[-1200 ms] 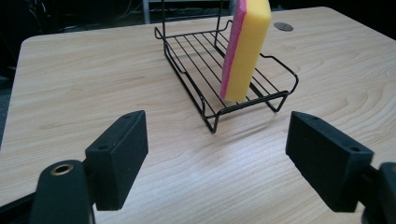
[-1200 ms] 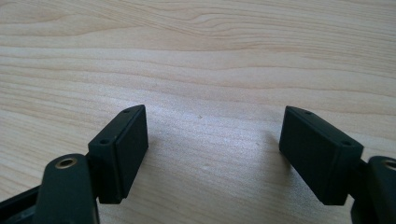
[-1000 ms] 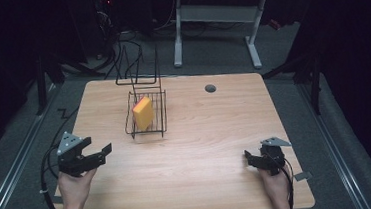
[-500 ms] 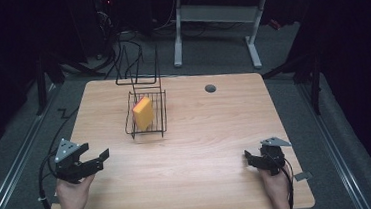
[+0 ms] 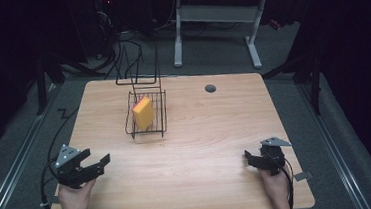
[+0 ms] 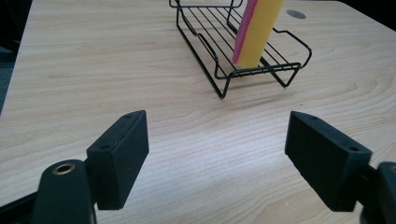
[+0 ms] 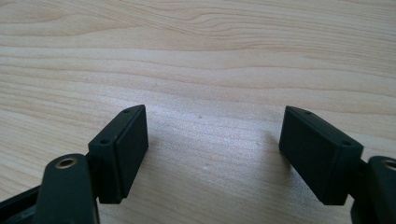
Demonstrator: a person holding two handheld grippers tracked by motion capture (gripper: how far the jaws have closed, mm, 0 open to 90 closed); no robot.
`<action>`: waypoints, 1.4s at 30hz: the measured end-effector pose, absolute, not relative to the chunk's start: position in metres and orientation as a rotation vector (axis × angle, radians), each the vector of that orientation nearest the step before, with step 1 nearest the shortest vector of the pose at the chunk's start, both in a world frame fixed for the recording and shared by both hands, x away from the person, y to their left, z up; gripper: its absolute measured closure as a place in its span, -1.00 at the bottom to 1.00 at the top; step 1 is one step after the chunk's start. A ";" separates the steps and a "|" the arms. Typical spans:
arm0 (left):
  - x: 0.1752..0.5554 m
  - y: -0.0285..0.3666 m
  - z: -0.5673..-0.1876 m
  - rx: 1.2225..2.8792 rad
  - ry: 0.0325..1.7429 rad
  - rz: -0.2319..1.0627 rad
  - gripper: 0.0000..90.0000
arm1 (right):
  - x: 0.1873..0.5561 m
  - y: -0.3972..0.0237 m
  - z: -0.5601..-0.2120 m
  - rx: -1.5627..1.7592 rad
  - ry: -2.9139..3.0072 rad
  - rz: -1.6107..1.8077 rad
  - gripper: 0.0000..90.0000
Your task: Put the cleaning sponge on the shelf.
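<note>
Room dark around the lit wooden table (image 5: 202, 148); high view soft, slightly grainy. Gripper views bright and even, grain sharp; wire rack (image 6: 243, 51) cast faint shadow; near jaws slightly blurred.

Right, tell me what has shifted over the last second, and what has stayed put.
The left gripper drew back toward the person's near-left table corner, jaws open and empty in both moments. Nothing was taken hold of or let go. The right gripper rests at the near right as before, open. The yellow sponge stands on edge in the wire rack, unmoved.
</note>
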State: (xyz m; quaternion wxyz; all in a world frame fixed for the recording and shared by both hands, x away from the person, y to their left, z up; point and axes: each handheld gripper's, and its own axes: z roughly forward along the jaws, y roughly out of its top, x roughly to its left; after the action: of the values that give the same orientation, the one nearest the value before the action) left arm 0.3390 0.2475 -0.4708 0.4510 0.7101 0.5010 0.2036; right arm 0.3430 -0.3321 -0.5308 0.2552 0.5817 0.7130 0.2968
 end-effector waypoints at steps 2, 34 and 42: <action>0.339 0.247 -0.473 1.756 1.241 0.501 -0.51 | 0.343 -0.332 -0.531 1.579 1.937 0.805 -0.47; 0.352 0.238 -0.508 1.797 1.304 0.489 -0.50 | 0.343 -0.332 -0.531 1.578 1.939 0.807 -0.47; 0.358 0.233 -0.515 1.820 1.312 0.499 -0.50 | 0.343 -0.332 -0.531 1.578 1.939 0.807 -0.47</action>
State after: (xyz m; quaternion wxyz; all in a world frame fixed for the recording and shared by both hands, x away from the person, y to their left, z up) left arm 0.3578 0.2331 -0.5146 0.4092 0.7225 0.5209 0.1983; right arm 0.3428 -0.3319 -0.5308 0.2546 0.5810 0.7137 0.2972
